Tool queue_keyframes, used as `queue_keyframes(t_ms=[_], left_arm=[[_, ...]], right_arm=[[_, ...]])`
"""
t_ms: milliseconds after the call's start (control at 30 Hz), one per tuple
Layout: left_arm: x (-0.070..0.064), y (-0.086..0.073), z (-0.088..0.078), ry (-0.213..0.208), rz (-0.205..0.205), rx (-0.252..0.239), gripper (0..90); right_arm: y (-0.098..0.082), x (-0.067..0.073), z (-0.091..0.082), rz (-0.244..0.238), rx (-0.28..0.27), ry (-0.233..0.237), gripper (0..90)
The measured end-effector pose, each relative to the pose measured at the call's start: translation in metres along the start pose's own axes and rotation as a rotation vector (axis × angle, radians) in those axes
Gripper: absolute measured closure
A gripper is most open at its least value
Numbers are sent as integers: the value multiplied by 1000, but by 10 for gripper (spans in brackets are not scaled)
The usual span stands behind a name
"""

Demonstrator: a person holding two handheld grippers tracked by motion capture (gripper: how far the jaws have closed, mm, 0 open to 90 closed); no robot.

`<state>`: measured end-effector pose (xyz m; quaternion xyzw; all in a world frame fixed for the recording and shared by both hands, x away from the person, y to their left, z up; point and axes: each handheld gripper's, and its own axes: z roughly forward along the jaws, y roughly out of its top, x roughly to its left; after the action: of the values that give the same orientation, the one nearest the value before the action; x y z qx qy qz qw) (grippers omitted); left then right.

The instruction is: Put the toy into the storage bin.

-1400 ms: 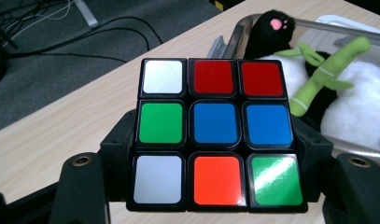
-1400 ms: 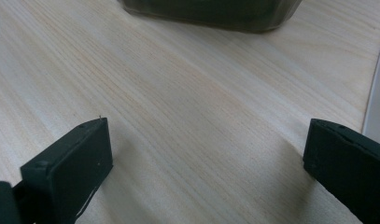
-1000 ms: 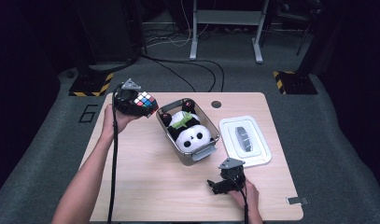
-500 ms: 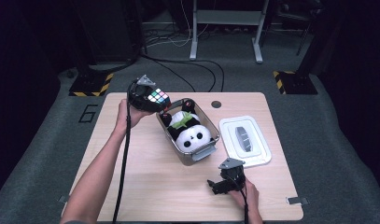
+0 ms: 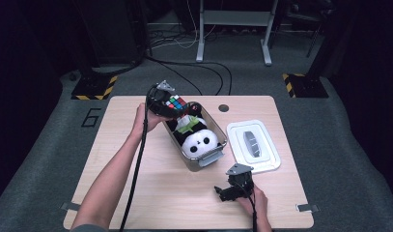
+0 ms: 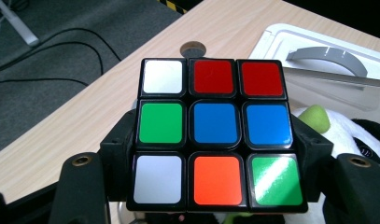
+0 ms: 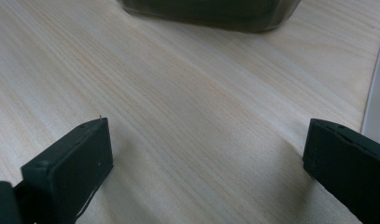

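Observation:
My left gripper (image 5: 177, 107) is shut on a colour-puzzle cube (image 5: 176, 103), held in the air over the far left corner of a clear plastic bin (image 5: 211, 155). In the left gripper view the cube (image 6: 214, 135) sits square between the two black jaws, its top face mixed white, red, green, blue and orange. A panda plush (image 5: 198, 137) with a green scarf lies inside the bin, its head toward me; part of the plush (image 6: 351, 130) shows beyond the cube. My right gripper (image 5: 226, 194) rests low on the table near the front edge, jaws wide apart with bare wood (image 7: 201, 116) between them.
The bin's white lid (image 5: 254, 145) with a grey handle lies flat to the right of the bin. A round cable hole (image 5: 223, 108) sits near the table's far edge. The left gripper's cable (image 5: 136, 164) trails along the forearm. Dark floor with cables surrounds the table.
The left hand has carried the cube to the right, from over the table's left part to over the bin's far corner. The right gripper has stayed put.

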<state>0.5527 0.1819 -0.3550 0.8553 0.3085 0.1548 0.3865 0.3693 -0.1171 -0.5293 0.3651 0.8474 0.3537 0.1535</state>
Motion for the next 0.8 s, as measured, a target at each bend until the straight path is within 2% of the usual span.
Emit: queue_keyframes(t_ms=[267,433,500,567,667,800], left_arm=[[-4,2,20,-14,17,40,340],[-5,-1,32,7,23,75,339],[-7,-2,36,28,43,98,337],[-6,-3,36,30,42,87,323],[-6,-2,31,31,38,72,230],[-7,-1,22,49,42,59,224]], right_arm=[[0,0,0,7,-2,3,8],[0,0,0,8,-1,6,8],[0,1,0,9,-1,6,8],[0,1,0,9,-2,5,8],[0,0,0,-3,1,-6,8],[0,0,0,-4,1,-5,8]])
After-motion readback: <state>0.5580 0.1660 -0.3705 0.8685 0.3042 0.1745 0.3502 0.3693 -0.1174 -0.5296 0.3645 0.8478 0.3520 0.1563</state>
